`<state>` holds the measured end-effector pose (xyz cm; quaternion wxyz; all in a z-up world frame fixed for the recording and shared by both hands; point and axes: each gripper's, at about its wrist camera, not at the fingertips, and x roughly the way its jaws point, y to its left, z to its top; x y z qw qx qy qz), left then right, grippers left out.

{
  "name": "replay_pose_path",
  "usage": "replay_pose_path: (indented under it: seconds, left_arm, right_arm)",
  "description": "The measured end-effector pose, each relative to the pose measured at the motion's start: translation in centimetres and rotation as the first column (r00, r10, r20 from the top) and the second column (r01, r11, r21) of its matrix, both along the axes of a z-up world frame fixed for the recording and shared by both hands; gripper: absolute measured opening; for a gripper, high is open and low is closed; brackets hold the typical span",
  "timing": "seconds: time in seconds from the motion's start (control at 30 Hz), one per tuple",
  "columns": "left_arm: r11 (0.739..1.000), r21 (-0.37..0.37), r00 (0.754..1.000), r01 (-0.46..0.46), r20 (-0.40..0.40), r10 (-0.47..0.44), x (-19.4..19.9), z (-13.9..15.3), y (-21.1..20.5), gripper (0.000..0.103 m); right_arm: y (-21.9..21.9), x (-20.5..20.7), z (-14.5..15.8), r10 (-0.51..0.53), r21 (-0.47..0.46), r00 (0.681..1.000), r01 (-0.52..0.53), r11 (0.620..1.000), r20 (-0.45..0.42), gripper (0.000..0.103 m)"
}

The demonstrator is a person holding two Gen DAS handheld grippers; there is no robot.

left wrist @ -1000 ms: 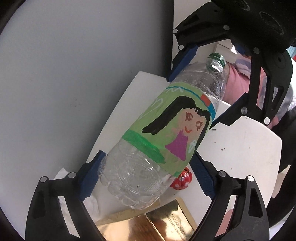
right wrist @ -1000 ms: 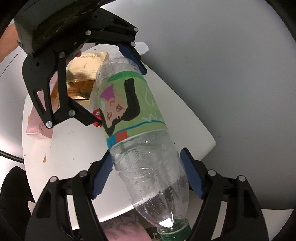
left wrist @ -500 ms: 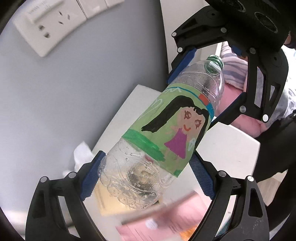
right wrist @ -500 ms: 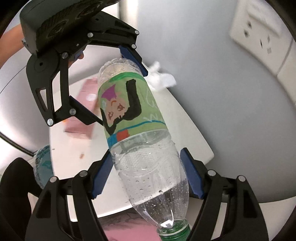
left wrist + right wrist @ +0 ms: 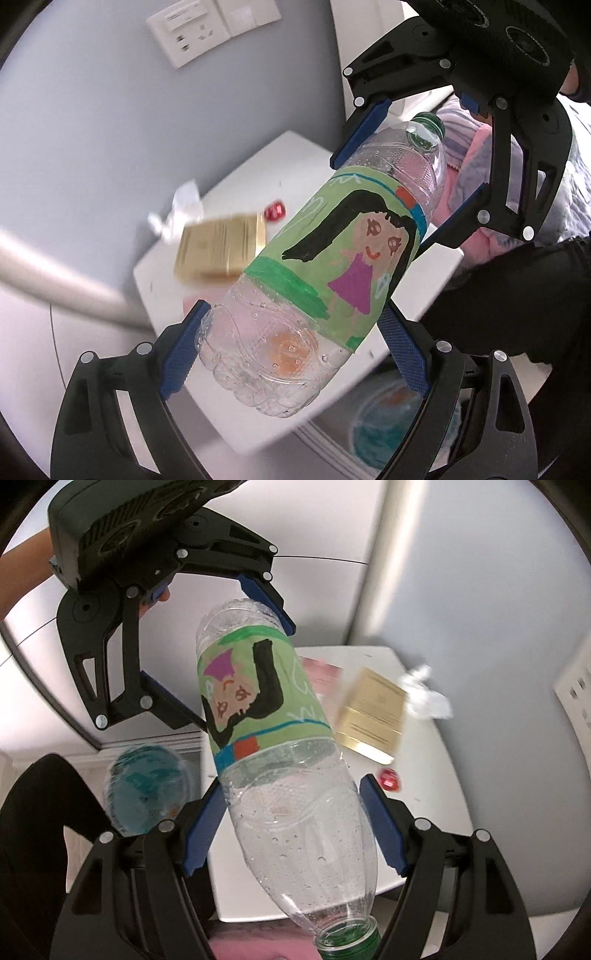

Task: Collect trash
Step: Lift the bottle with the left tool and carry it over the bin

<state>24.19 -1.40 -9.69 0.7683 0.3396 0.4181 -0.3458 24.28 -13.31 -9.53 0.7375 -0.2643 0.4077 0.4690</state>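
A: Left wrist view. Background is a grey-blue wall with a white socket plate (image 5: 210, 31). Below it, a small white worktop (image 5: 295, 162) with rounded corners.

B: Items on the worktop?

A: A gold box (image 5: 218, 254), blurred. A crumpled white tissue (image 5: 181, 210) at the wall side of the box. A small red spotted object (image 5: 275, 212) just beside the box's far corner; I cannot tell what it is.

B: Task item?

A: A clear plastic bottle (image 5: 332, 258) with a green cap and a hand-drawn label of a figure in a purple dress. It is held in the air above the worktop. The left tongs (image 5: 295, 354) grip its base end, blue pads pressed on both sides. The right tongs (image 5: 413, 177) hold it near the shoulder, cap end.

B: Right wrist view?

A: Same grey wall; a pale vertical strip runs up it. Worktop (image 5: 424, 812) below. The bottle (image 5: 280, 738) runs from bottom centre upward, cap nearest the camera. The right tongs (image 5: 291, 827) clamp the clear part below the label. The left tongs (image 5: 225, 653) hold the far base end.

B: Elsewhere?

A: Gold box (image 5: 373, 712), tissue (image 5: 424, 694) and red object (image 5: 389, 779) lie on the worktop, right of the bottle. A blurred teal round object (image 5: 147, 790) shows lower left, off the worktop.
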Motion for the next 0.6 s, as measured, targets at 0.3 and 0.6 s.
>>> replay_pose_path:
  seconds: [0.3, 0.6]
  left_arm:
    - [0.982, -0.004, 0.981, -0.19, -0.025, 0.19, -9.0, -2.5, 5.4, 0.087]
    - [0.938, 0.0, 0.936, -0.347, -0.061, 0.347, -16.7, -5.8, 10.2, 0.087]
  right_arm:
    - [6.7, -7.0, -1.1, 0.197, -0.002, 0.98, -0.197, 0.98, -0.019, 0.07]
    - [12.2, -13.3, -3.6, 0.356, 0.001, 0.933, -0.356, 0.935, -0.049, 0.07]
